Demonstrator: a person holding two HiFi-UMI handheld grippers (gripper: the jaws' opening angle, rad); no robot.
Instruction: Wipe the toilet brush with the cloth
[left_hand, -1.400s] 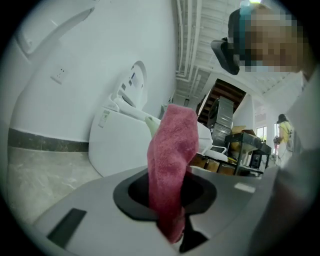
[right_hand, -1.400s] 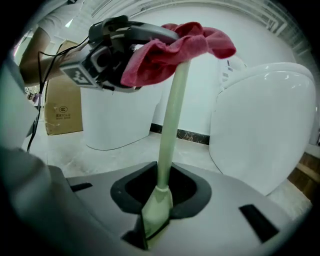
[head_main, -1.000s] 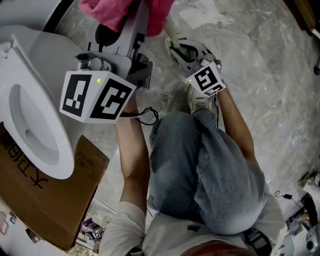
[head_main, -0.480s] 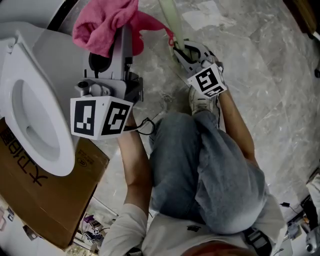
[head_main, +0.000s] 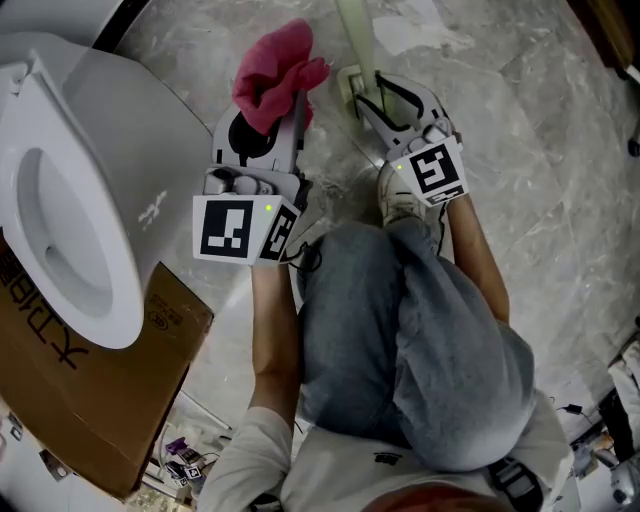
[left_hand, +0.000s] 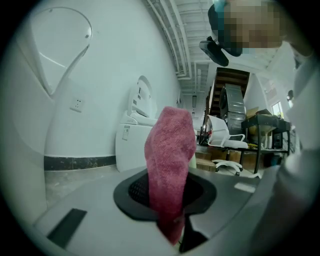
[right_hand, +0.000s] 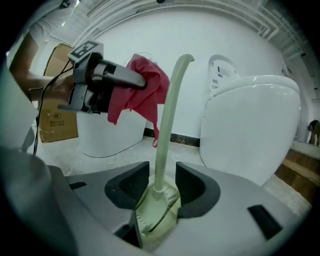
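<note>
The pale green toilet brush (right_hand: 167, 120) stands upright, its head in a matching holder (right_hand: 156, 212) on the floor. My right gripper (right_hand: 162, 182) straddles the base of the handle. Its jaws are opening, with a gap on each side of the handle and neither pad touching it. In the head view the brush handle (head_main: 352, 25) rises just ahead of the right gripper (head_main: 375, 88). The pink cloth (head_main: 272, 78) sticks up from my left gripper (head_main: 272, 125), which is shut on it, left of the brush. The left gripper view shows the cloth (left_hand: 170, 160) clamped low between the jaws.
A white toilet (head_main: 70, 230) with its seat open fills the left, with a cardboard box (head_main: 80, 400) in front of it. The person's jeans-clad legs (head_main: 400, 340) and a shoe (head_main: 400, 205) are just behind the grippers. A second toilet (right_hand: 250, 130) stands to the right of the brush.
My left gripper has come down and to the right with the cloth, closer to the brush. The right gripper's jaws have spread off the brush handle.
</note>
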